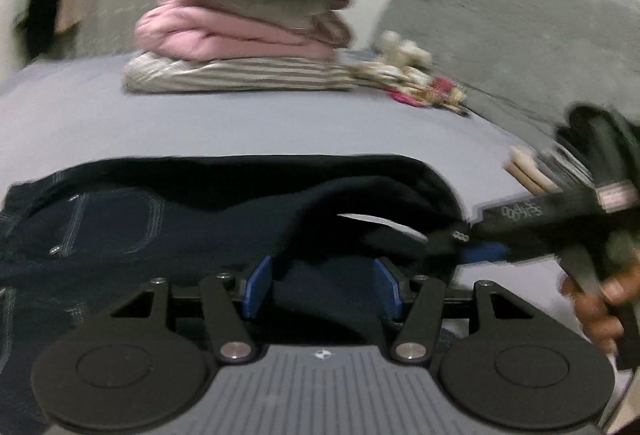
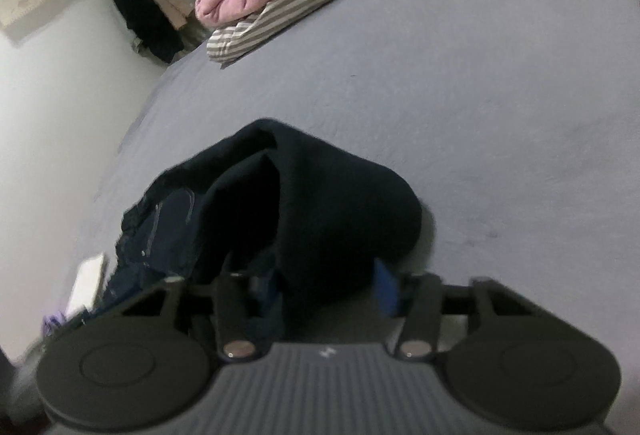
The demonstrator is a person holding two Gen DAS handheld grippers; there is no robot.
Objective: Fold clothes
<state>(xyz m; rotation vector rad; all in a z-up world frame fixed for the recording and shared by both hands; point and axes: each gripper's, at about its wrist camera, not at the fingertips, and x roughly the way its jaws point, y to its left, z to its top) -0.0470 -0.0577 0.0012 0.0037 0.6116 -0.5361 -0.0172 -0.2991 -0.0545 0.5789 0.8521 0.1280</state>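
A pair of dark navy jeans (image 1: 132, 227) with pale stitched pockets lies on the grey-blue bed sheet (image 1: 240, 127). My left gripper (image 1: 322, 285) has its blue pads wide apart with a fold of the dark cloth between them. My right gripper shows in the left wrist view (image 1: 460, 239) at the right, its tip on the jeans' edge. In the right wrist view the jeans (image 2: 304, 211) bulge up between my right gripper's (image 2: 324, 287) blue pads, which also stand wide apart; cloth hides the left pad.
A stack of folded pink, mauve and striped bedding (image 1: 248, 31) stands at the far side of the bed (image 2: 480, 95). A grey pillow (image 1: 520, 35) and floral cloth (image 1: 420, 83) lie at the right. A white object (image 2: 86, 285) lies by the bed's left edge.
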